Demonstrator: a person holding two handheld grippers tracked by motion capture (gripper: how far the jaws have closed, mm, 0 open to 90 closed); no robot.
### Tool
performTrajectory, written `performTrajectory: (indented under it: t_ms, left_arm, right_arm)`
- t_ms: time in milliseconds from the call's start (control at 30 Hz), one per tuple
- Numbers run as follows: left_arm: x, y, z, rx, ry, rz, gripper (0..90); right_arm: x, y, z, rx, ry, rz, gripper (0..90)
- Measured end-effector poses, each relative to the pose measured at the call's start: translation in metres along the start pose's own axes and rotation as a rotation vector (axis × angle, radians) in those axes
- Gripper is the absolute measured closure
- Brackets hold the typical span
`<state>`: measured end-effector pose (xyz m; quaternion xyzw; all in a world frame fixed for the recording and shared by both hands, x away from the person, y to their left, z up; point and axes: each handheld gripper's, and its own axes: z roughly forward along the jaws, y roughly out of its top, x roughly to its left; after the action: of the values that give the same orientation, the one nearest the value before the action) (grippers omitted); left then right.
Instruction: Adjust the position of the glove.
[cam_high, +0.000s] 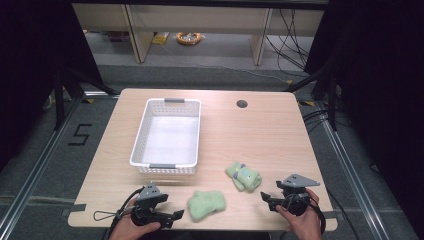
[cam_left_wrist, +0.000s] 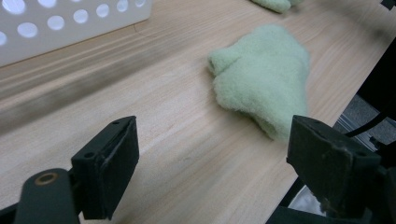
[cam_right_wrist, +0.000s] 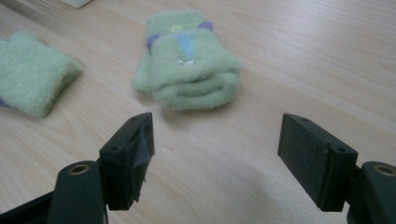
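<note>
High view: we hold the left gripper (cam_high: 176, 215) at the near-left table edge and the right gripper (cam_high: 265, 197) near the near-right edge. Both sets of jaws stand apart w/ nothing between them. A plain green mitten (cam_high: 206, 204) lies flat on the table (cam_high: 260, 135) between the two tools, just beside the left one. A folded green mitten (cam_high: 243, 176) (blue and purple markings on top) lies further in, near the right gripper but not touching it. The 2 mittens are apart. Left gripper view: plain green mitten (cam_left_wrist: 264, 77) sits ahead, toward the right jaw. Right gripper view: folded green mitten (cam_right_wrist: 189, 70) ahead, approx. centred. A white basket (cam_high: 145, 125) stands behind, left of centre.
</note>
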<state>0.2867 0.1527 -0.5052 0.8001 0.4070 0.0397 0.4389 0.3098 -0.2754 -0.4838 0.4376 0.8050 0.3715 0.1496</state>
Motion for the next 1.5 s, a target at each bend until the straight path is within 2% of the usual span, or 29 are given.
performTrajectory:
  t_ms: [233,267,333,367,467,533,600,633,667,700,733,800,833,867,900,1000,1033,1067,1100,1133,1233,1333,1433,1467,1500]
  left_arm:
    - [0.000,0.000,0.000,-0.001,0.000,-0.002,16.4]
    - [0.000,0.000,0.000,0.002,0.000,-0.001,16.4]
    - [0.000,0.000,0.001,-0.004,0.004,-0.001,16.4]
    - [0.000,0.000,0.001,-0.005,0.003,-0.001,16.4]
    - [-0.001,0.000,0.002,-0.007,0.002,-0.002,16.4]
    - [-0.001,-0.001,0.002,-0.007,0.002,-0.002,16.4]
    - [0.000,0.000,0.002,-0.003,0.003,0.000,16.4]
    - [0.000,0.000,0.002,-0.003,0.003,0.000,16.4]
    - [0.000,0.000,0.002,-0.003,0.003,0.000,16.4]
    - [0.000,0.000,0.001,0.005,-0.001,0.000,16.4]
    - [0.000,0.000,0.001,0.006,-0.001,0.000,16.4]
    - [0.000,0.000,0.001,0.006,-0.002,-0.001,16.4]
    - [-0.001,0.000,0.002,0.002,-0.002,-0.005,16.4]
    - [-0.001,0.000,0.002,0.002,-0.003,-0.005,16.4]
    - [-0.001,0.000,0.002,0.001,-0.003,-0.005,16.4]
    - [-0.001,0.000,0.002,0.000,-0.002,-0.005,16.4]
    - [-0.001,0.000,0.002,0.003,-0.002,-0.004,16.4]
    - [0.000,0.000,0.002,0.012,-0.001,0.009,16.4]
    - [-0.002,0.000,0.002,0.002,-0.003,-0.005,16.4]
    - [-0.002,0.000,0.002,0.001,-0.002,-0.003,16.4]
    - [-0.002,0.000,0.002,0.006,-0.002,0.011,16.4]
    - [-0.005,0.000,0.004,0.002,-0.034,-0.030,16.4]
    - [-0.006,0.001,0.006,-0.004,-0.037,-0.036,16.5]
    - [-0.008,0.002,0.006,0.004,-0.054,-0.035,16.5]
    - [-0.009,0.003,0.007,0.002,-0.056,-0.038,16.6]
  right_arm:
    - [0.000,0.000,0.000,0.007,-0.005,-0.008,27.6]
    - [0.001,0.000,0.001,0.003,-0.022,-0.007,27.6]
    - [0.002,0.000,0.001,-0.004,-0.011,-0.005,27.6]
    - [0.003,0.000,0.001,-0.002,-0.023,-0.012,27.6]
    - [0.003,0.001,0.002,-0.007,0.001,-0.022,27.6]
    - [0.005,0.001,0.001,-0.014,-0.026,-0.029,27.6]
    - [0.006,0.001,0.001,-0.011,-0.002,-0.023,27.6]
    - [0.009,0.002,0.000,0.000,-0.013,0.000,27.7]
    - [0.009,0.002,0.000,0.000,-0.013,0.000,27.7]
    - [0.007,0.002,0.001,-0.018,-0.013,-0.049,27.7]
    - [0.008,0.002,0.001,-0.020,-0.013,-0.045,27.6]
    - [0.010,0.003,0.002,-0.019,0.000,-0.029,27.7]
    - [0.010,0.003,0.003,-0.022,0.016,-0.037,27.7]
    - [0.012,0.004,0.002,-0.022,0.003,-0.030,27.8]
    - [0.012,0.004,0.002,-0.021,0.010,-0.041,28.5]
    - [0.018,0.004,0.004,-0.015,0.021,-0.030,29.0]
    - [0.018,0.005,0.006,-0.021,0.040,-0.044,29.8]
    - [0.018,0.005,0.006,-0.020,0.037,-0.063,30.3]
    - [0.020,0.005,0.006,-0.011,0.049,-0.055,30.5]
    - [0.022,0.005,0.007,-0.013,0.040,-0.055,30.6]
    - [0.027,0.007,0.009,-0.014,0.064,-0.068,33.1]
    - [0.031,0.009,0.010,-0.012,0.080,-0.089,35.9]
    - [0.035,0.012,0.012,-0.015,0.104,-0.094,37.5]
    - [0.038,0.015,0.015,-0.019,0.128,-0.114,40.0]
    - [0.042,0.016,0.015,-0.018,0.123,-0.097,40.3]
